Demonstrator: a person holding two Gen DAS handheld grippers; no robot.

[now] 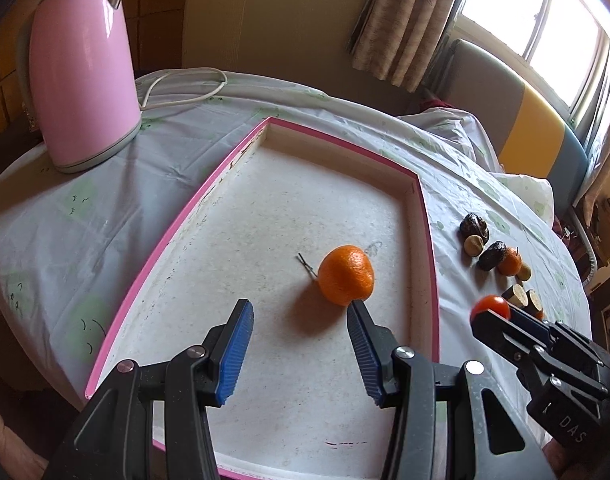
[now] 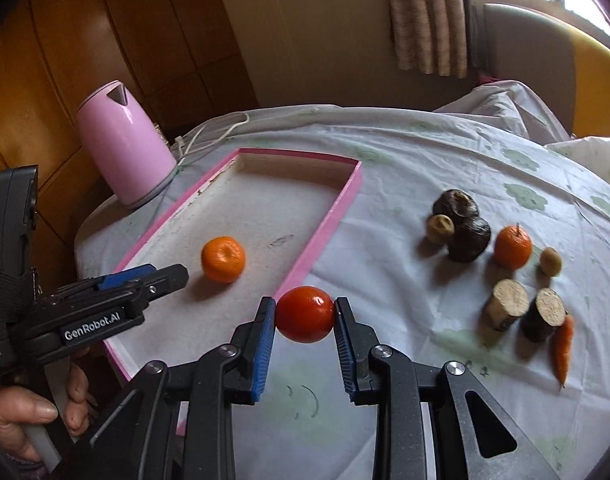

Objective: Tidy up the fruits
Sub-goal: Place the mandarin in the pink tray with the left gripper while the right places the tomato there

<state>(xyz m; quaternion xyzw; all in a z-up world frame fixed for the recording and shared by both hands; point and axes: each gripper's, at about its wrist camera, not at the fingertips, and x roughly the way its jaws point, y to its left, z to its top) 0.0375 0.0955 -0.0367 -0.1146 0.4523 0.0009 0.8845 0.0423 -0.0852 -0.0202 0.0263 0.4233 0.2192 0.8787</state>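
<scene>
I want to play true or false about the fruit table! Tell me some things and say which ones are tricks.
1. The right gripper holds a red tomato. True.
2. Two oranges lie in the pink tray. False: only one orange is in it.
3. The left gripper squeezes that orange. False: its jaws are open, holding nothing.
4. A pink kettle stands beside the tray. True.
5. A small carrot lies on the tablecloth. True.

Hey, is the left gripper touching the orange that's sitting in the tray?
Apart. The right wrist view shows the left gripper short of the orange, with bare tray floor between them.
</scene>
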